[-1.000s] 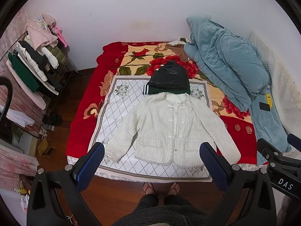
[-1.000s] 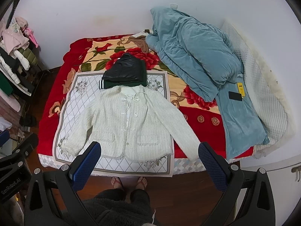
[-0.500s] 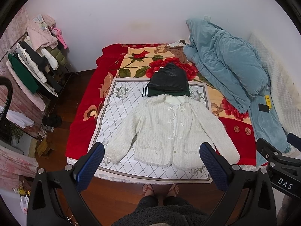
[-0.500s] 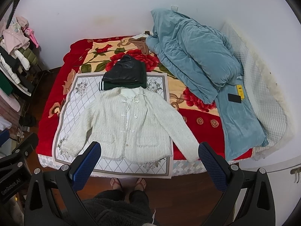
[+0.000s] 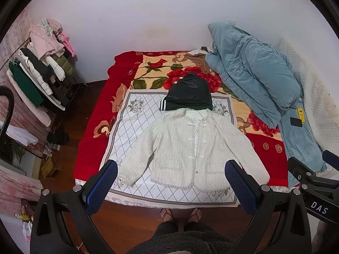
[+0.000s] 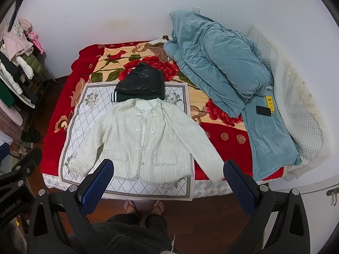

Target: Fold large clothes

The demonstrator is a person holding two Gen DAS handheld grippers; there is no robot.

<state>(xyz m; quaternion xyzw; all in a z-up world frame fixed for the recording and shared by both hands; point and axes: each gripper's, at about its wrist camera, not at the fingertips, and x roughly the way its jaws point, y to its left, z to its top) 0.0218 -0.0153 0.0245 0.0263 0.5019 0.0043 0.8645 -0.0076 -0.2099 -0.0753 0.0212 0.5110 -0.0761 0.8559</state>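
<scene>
White jacket spread flat, front up, on patterned mat on bed, sleeves out (ready for folding). Your left tool and right tool held high, both spread, empty.

Both wrist cams high, well back from bed, facing down-fwd; shared: white cardigan.
</scene>
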